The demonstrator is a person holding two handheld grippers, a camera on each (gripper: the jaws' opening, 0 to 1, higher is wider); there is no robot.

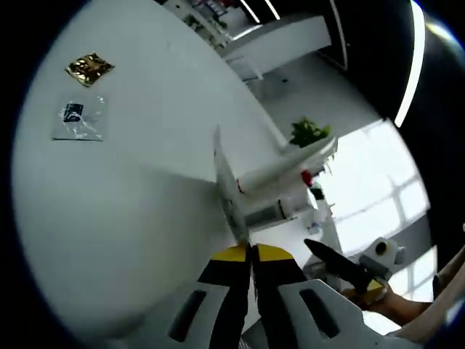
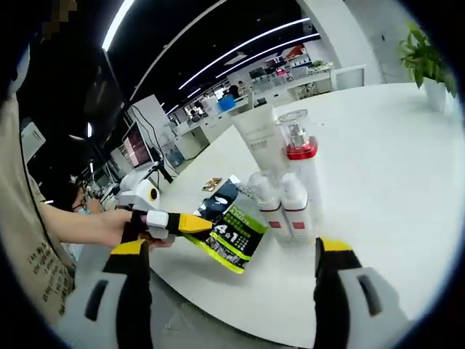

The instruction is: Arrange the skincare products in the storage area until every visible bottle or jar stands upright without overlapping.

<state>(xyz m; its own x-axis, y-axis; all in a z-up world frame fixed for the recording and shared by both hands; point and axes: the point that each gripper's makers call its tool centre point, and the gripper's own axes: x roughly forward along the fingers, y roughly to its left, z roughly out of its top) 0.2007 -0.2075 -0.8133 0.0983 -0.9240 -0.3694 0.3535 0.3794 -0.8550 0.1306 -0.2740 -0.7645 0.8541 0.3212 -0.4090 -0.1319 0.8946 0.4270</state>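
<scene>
My left gripper (image 1: pixel 251 253) is shut on the edge of a flat black-and-green pouch (image 2: pixel 234 227), which the left gripper view sees edge-on as a thin white sheet (image 1: pixel 227 182). In the right gripper view the left gripper (image 2: pixel 193 223) holds the pouch just above the table, in front of the bottles. Behind it stand a tall white tube (image 2: pixel 258 134), a clear pump bottle with a red band (image 2: pixel 299 149) and two small white bottles (image 2: pixel 267 202) (image 2: pixel 295 205), all upright and close together. My right gripper (image 2: pixel 231 247) is open, near the pouch and the small bottles.
A round white table (image 2: pixel 392 145) carries everything. A gold sachet (image 1: pixel 89 67) and a clear sachet (image 1: pixel 80 120) lie far across it. A potted plant (image 2: pixel 423 45) stands at the table's far side. A person sits at the left, hand on the left gripper.
</scene>
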